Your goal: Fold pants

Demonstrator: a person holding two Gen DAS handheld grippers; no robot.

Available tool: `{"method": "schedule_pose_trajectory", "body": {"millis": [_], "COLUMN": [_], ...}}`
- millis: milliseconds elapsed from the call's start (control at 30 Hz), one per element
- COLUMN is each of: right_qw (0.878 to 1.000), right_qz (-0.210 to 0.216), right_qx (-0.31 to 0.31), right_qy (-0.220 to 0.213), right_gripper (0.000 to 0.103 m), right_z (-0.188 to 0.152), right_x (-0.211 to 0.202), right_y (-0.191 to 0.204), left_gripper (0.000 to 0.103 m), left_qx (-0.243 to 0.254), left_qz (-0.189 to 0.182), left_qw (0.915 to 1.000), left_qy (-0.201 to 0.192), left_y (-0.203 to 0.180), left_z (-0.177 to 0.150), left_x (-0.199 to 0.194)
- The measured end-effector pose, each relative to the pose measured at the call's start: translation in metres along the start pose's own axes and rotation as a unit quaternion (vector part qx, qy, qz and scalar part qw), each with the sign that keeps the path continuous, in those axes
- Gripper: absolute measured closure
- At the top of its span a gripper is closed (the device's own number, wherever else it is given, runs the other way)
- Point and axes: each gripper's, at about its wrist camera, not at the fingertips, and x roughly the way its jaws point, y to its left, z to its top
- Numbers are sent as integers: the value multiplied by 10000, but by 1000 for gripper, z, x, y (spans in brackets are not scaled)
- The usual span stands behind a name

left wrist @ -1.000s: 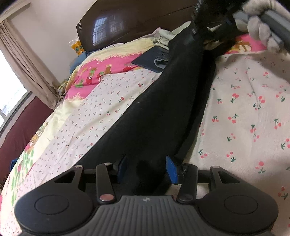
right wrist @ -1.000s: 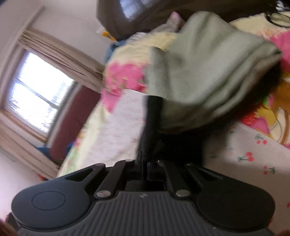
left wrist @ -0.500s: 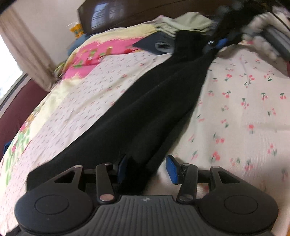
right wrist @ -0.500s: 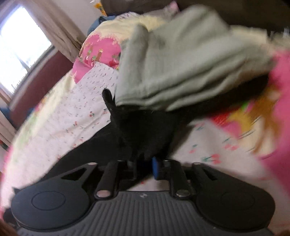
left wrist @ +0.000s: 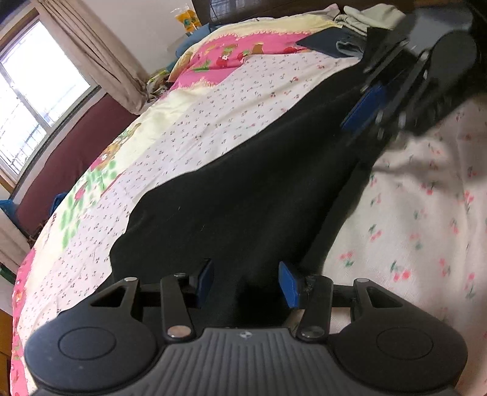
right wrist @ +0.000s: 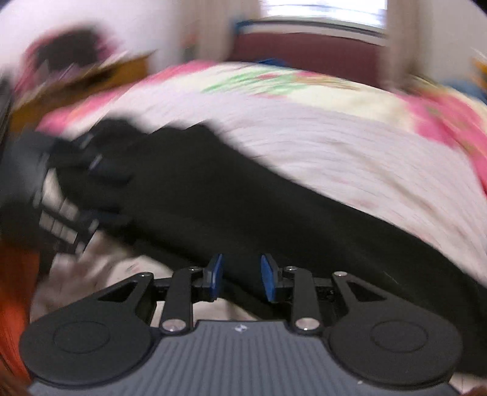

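Lying lengthwise on one bed (left wrist: pixel 243 100) with a cherry-print cover is one pair of black pants (left wrist: pixel 243 195). Two grippers work it. The left gripper (left wrist: pixel 245 284) is spread wide, its blue pads astride the pants' near end, gripping nothing. The right gripper (right wrist: pixel 240 278), blurred, is also parted over the pants' edge. Beyond the pants, at the headboard end, sits one pile of folded clothes (left wrist: pixel 359 27).
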Motion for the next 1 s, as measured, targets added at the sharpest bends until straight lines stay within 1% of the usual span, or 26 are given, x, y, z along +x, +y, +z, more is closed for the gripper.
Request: {"method": "schedule_pose_trajectory", "body": {"millis": [67, 133, 200, 233, 267, 333, 400, 467, 533, 600, 633, 700, 767, 800, 833, 900, 967, 1000], "right_qw": [9983, 9956, 9922, 9920, 9933, 9949, 9944, 9932, 9918, 9909, 9913, 9886, 9860, 9851, 9837, 9779, 9702, 9662], "right_qz": [173, 355, 312, 256, 255, 396, 497, 668, 749, 849, 923, 1288, 1481, 1489, 1492, 1546, 1605, 1717], "right_qx": [-515, -787, -1126, -1151, -1002, -674, -579, -485, -417, -250, -29, 495, 758, 862, 988, 1350, 1773, 1898], "right_qy": [206, 378, 423, 449, 525, 631, 727, 818, 948, 1011, 942, 601, 138, -43, -187, -399, -400, -311], "right_gripper": [74, 70, 68, 71, 74, 90, 96, 96, 96, 94, 92, 92, 80, 68, 65, 65, 64, 64], "right_z": [7, 9, 12, 11, 14, 17, 17, 10, 9, 17, 23, 42, 66, 75, 85, 104, 110, 113], "right_x": [19, 33, 44, 49, 55, 58, 50, 41, 44, 44, 40, 27, 21, 24, 33, 65, 101, 121], "right_y": [11, 16, 23, 24, 22, 17, 20, 22, 21, 14, 7, -16, -38, -49, -62, -92, -117, -126], "left_gripper": [41, 41, 41, 41, 41, 43, 49, 49, 49, 49, 49, 48, 47, 45, 42, 41, 41, 41], "left_qx": [25, 128, 317, 382, 385, 219, -38, -167, -114, 89, 106, -78, -330, -508, -709, -1226, -1656, -1905], "left_qz": [-85, -216, -269, -244, -228, -333, -625, -850, -952, -845, -801, -765, -660, -573, -492, -260, 52, 199], "left_qw": [10000, 9997, 9991, 9990, 9990, 9992, 9979, 9958, 9945, 9956, 9960, 9968, 9972, 9967, 9954, 9901, 9841, 9802], "left_qy": [16, -9, -58, -50, -25, 73, 179, 290, 421, 407, 394, 232, -78, -263, -411, -638, -634, -508], "left_y": [1, -3, -9, -10, -10, -5, 4, 7, 0, -6, -6, 2, 16, 24, 30, 41, 48, 52], "left_z": [-3, -4, -6, -6, -7, -7, -7, -11, -16, -19, -18, -12, -1, 6, 13, 26, 34, 35], "left_x": [7, 13, 16, 19, 23, 27, 23, 21, 21, 15, 12, 0, -9, -9, -6, 9, 33, 47]}}
